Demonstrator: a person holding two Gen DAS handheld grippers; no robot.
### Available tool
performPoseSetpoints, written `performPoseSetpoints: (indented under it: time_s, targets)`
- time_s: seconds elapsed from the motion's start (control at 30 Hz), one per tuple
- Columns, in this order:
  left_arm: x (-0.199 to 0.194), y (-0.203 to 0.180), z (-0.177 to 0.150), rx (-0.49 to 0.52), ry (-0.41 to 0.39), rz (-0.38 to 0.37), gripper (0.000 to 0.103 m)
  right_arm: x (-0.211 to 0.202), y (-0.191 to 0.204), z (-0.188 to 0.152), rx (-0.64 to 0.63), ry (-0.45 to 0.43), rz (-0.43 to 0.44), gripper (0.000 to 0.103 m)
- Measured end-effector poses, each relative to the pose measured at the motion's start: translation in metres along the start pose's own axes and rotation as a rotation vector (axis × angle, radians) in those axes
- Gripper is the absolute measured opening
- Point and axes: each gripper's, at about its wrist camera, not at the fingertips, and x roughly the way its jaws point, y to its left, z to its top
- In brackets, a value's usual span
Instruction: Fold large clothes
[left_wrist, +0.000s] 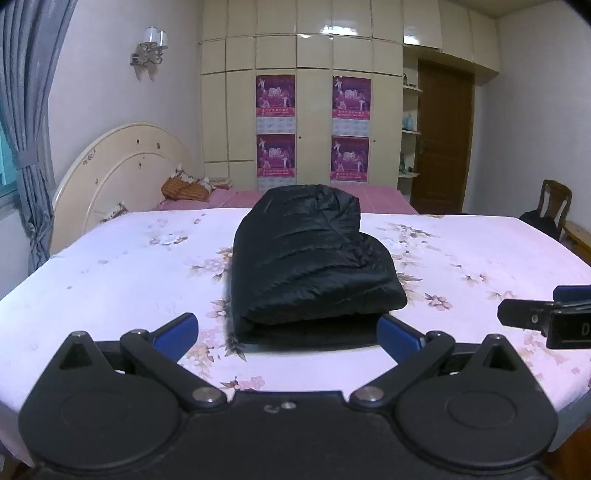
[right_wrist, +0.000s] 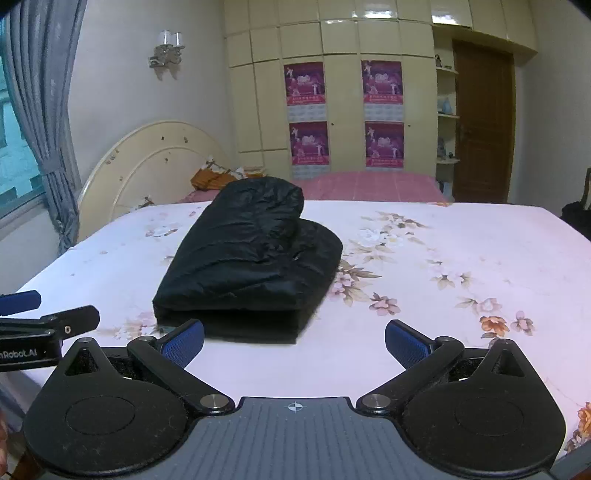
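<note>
A black puffy jacket (left_wrist: 310, 262) lies folded into a thick bundle on the white floral bed sheet (left_wrist: 110, 280); it also shows in the right wrist view (right_wrist: 251, 258). My left gripper (left_wrist: 288, 332) is open and empty, its blue pads (left_wrist: 177, 334) just in front of the bundle's near edge. My right gripper (right_wrist: 295, 341) is open and empty, just short of the bundle's near right corner. The right gripper shows at the right edge of the left wrist view (left_wrist: 546, 314), and the left gripper at the left edge of the right wrist view (right_wrist: 44, 321).
The bed (right_wrist: 461, 258) has a cream round headboard (left_wrist: 122, 173) at the far left with pillows (left_wrist: 188, 188) and a pink cover (right_wrist: 373, 186) behind. A wardrobe with posters (left_wrist: 314, 129), a brown door (left_wrist: 443, 140), a chair (left_wrist: 554, 203) and curtains (left_wrist: 26, 129) surround it.
</note>
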Motion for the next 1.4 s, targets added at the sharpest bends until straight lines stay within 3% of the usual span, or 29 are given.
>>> performPoseSetpoints:
  time_s: [1.4]
  targets:
    - [-0.006,-0.015,-0.01,-0.012,-0.018,-0.008,0.103,-0.014,-0.002,0.012,-0.018,-0.015,0.02,0.103]
